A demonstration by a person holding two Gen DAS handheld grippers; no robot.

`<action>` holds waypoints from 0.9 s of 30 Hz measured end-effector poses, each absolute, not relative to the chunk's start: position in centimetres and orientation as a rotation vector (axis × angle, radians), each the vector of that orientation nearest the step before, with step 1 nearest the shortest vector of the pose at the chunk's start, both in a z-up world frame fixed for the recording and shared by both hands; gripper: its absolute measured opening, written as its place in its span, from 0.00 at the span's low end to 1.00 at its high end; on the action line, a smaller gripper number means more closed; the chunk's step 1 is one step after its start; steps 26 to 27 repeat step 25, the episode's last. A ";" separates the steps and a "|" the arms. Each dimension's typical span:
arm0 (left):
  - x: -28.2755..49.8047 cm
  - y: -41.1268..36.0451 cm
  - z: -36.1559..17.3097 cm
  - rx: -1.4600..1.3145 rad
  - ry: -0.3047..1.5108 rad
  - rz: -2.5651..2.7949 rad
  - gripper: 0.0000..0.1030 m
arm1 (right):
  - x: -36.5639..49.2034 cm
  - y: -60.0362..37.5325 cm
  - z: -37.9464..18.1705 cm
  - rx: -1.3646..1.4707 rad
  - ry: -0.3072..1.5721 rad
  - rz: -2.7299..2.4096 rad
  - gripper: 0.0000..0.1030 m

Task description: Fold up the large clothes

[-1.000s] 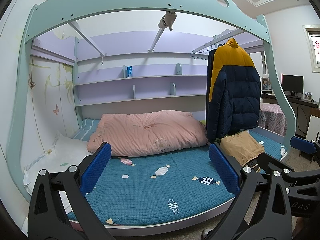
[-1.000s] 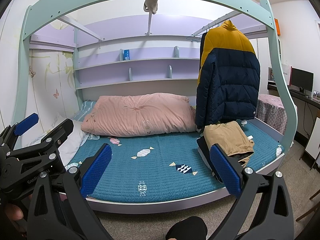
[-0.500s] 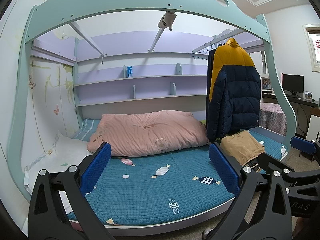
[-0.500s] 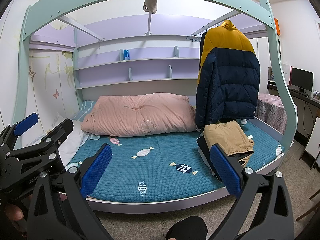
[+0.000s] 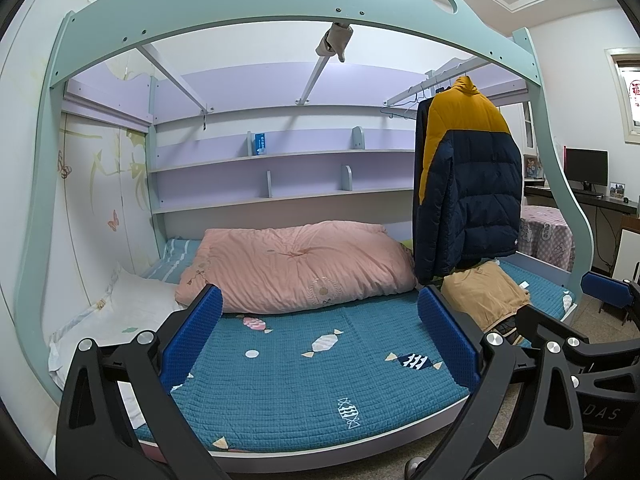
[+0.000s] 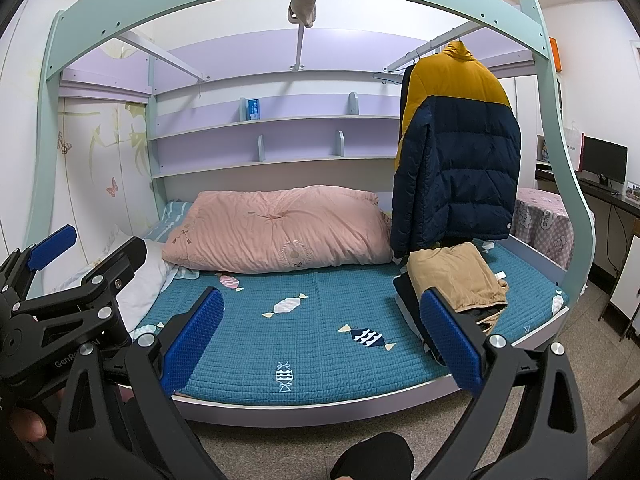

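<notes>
A navy and mustard puffer jacket [image 5: 468,184] hangs on a hanger from the rail at the bed's right side; it also shows in the right wrist view [image 6: 456,152]. Below it a folded tan garment [image 5: 482,296] lies on a dark one on the teal bedspread [image 5: 300,368], also seen in the right wrist view [image 6: 456,276]. My left gripper [image 5: 320,336] is open and empty, held off the bed's front edge. My right gripper [image 6: 320,336] is open and empty beside it, just right of the left one.
A pink duvet [image 5: 296,268] lies along the back of the bed, a white pillow [image 5: 120,316] at the left. The mint bed frame [image 5: 320,4] arches overhead. Purple shelves [image 5: 280,196] line the wall. A desk with a monitor [image 5: 586,168] stands far right.
</notes>
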State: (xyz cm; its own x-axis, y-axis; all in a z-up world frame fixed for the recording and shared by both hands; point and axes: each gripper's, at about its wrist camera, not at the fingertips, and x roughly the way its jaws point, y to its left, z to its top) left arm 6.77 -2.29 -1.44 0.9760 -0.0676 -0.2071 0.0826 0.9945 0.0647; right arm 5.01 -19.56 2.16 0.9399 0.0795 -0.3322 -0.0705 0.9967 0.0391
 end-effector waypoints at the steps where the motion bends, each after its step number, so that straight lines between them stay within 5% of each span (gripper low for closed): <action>1: 6.8 -2.3 -1.4 0.073 0.206 -0.075 0.95 | 5.0 -19.5 2.1 0.027 0.341 0.077 0.92; 27: 6.8 -1.4 -2.3 0.067 0.232 -0.072 0.95 | 5.0 -19.5 1.8 0.029 0.346 0.079 0.92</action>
